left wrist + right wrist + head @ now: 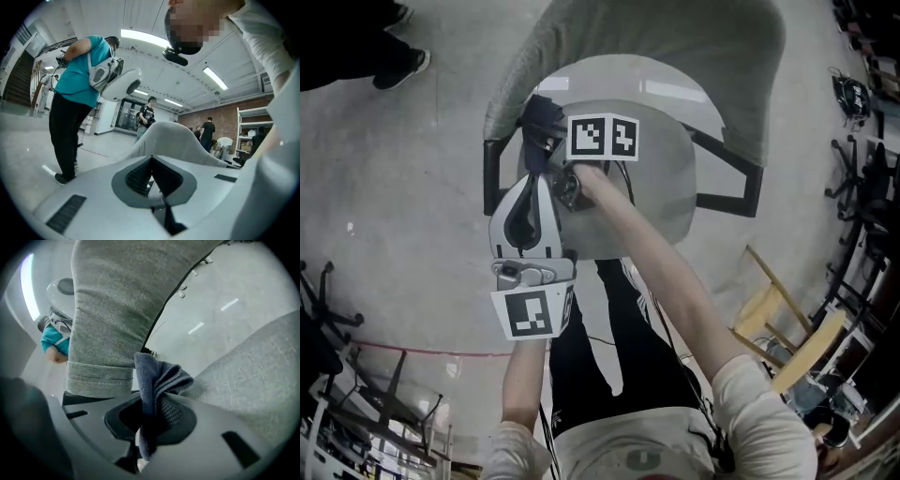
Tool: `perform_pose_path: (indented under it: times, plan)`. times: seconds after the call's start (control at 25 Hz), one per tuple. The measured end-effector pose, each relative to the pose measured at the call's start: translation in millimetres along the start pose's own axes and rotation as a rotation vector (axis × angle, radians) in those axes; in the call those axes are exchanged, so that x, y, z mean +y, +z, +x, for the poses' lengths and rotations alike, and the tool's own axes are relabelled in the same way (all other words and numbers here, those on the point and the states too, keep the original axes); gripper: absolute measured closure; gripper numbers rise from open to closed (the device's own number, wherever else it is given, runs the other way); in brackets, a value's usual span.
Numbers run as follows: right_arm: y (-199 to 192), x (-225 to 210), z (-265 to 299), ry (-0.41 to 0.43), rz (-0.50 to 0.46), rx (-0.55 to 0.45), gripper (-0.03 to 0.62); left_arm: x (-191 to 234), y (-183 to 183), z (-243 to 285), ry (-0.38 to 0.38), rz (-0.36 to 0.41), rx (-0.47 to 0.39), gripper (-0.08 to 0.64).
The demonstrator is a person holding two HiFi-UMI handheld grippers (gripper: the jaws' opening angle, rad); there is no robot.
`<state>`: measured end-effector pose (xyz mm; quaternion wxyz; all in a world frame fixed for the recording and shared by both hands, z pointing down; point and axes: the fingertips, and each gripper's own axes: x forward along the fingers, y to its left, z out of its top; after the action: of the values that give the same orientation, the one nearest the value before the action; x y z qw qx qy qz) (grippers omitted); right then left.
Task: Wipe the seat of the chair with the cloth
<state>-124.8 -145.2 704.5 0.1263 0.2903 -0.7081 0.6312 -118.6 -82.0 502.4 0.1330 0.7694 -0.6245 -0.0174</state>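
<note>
The chair's pale grey seat (666,187) lies below me, its fabric backrest (675,37) at the far side. My right gripper (546,131) is shut on a dark blue-grey cloth (540,114) over the seat's far left edge. In the right gripper view the cloth (159,376) bunches out of the shut right gripper (149,404), between the backrest fabric (108,310) and the seat fabric (253,376). My left gripper (530,187) hovers at the seat's near left edge. The left gripper (152,161) is shut on nothing, with the backrest (173,140) ahead of it.
Black armrest frames flank the seat at left (492,173) and right (731,183). A bystander's shoe (398,66) is on the floor at far left, and a person in a teal shirt (77,70) stands close by. A wooden chair (787,328) stands at right.
</note>
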Motion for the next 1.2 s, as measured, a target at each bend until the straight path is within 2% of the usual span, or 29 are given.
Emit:
perform_pose_path:
  times: [0.2,0.48,0.8,1.04,1.2]
  plan:
    - [3,-17,16,-0.041,0.038,0.036,0.543,-5,-16,-1,-0.006,-0.015,0.024,0.545]
    - [-1,-54,9,-0.179,-0.032,0.103,0.543,-5,-26,-2,0.005,-0.013,0.044,0.546]
    - [10,-76,-28,-0.224,-0.102,0.101,0.543,-11,-27,3,0.009,0.017,0.052,0.545]
    - [24,-109,-71,-0.323,-0.179,0.095,0.543,-21,-32,8,-0.003,0.023,0.058,0.546]
    - [32,-139,-112,-0.39,-0.194,0.081,0.543,-32,-35,11,-0.016,0.022,0.067,0.546]
